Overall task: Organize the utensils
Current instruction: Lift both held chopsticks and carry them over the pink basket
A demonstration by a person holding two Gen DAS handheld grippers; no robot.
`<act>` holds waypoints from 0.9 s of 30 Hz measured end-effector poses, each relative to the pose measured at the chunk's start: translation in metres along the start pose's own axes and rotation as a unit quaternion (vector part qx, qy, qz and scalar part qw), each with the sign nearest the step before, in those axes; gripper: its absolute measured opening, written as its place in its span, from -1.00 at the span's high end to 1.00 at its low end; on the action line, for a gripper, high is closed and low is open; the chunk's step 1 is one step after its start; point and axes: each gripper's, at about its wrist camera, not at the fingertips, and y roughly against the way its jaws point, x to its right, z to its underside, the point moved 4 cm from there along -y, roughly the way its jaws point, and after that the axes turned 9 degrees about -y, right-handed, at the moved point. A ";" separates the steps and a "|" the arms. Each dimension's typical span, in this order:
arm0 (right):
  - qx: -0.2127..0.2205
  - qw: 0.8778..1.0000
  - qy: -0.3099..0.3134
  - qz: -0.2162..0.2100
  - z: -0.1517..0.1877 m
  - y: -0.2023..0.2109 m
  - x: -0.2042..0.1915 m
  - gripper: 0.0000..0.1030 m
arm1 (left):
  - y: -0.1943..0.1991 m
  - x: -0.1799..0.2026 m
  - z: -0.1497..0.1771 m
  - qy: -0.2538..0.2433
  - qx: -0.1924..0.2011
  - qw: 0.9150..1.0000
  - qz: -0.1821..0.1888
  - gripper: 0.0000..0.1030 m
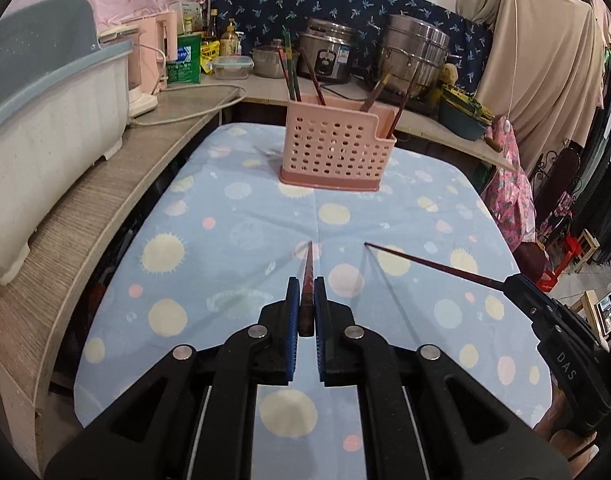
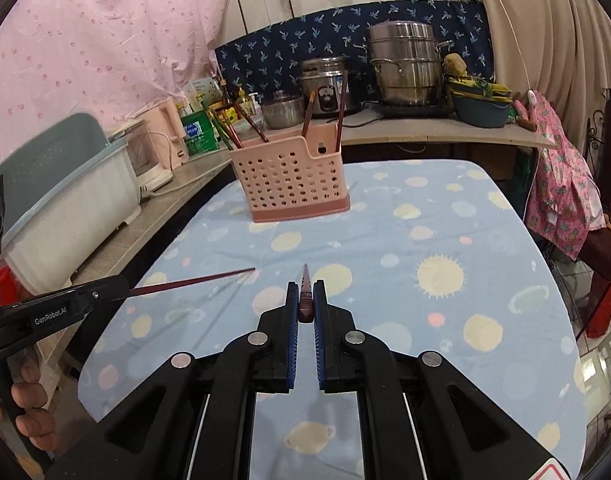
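Left gripper [image 1: 306, 300] clamps 1 dark red lacquered chopstick [image 1: 306, 276]; right gripper [image 2: 305, 300] clamps a second chopstick [image 2: 305, 292]. Both are clear of the cloth, well short of the pink perforated plastic utensil holder [image 2: 291, 178]. Risk: thin, tapered sticks pivoting in the pads, missing the compartment.

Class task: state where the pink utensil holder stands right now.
In both wrist views the pink utensil holder stands at the far end of the blue spotted tablecloth, just before the counter, chopsticks inside.

Both wrist views downward, sharing holder [image 1: 334, 148] and table [image 2: 445, 216].
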 end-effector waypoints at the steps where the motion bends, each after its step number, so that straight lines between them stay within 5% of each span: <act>1: 0.004 1.000 0.000 -0.002 -0.007 0.000 -0.001 0.87 | 0.002 -0.002 -0.007 0.000 0.006 1.000 -0.001 0.87; 27: 0.092 0.994 -0.017 -0.063 -0.160 -0.011 -0.033 0.87 | 0.009 -0.022 -0.169 0.017 0.107 0.994 -0.005 0.87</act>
